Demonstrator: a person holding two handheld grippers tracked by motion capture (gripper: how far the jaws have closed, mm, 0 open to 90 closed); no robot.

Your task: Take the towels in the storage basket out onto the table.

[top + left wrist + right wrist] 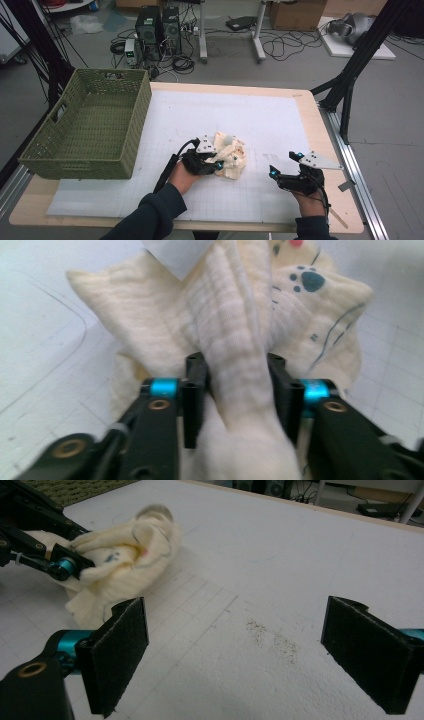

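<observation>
Cloth's [240, 340] near end blurred between left hand-held gripper [239, 390] pads.

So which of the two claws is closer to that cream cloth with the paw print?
The left. The left claw is right at the cream cloth, with a fold of it between its jaws. The right claw hangs open over the white mat, off to the cloth's right, apart from it.
</observation>
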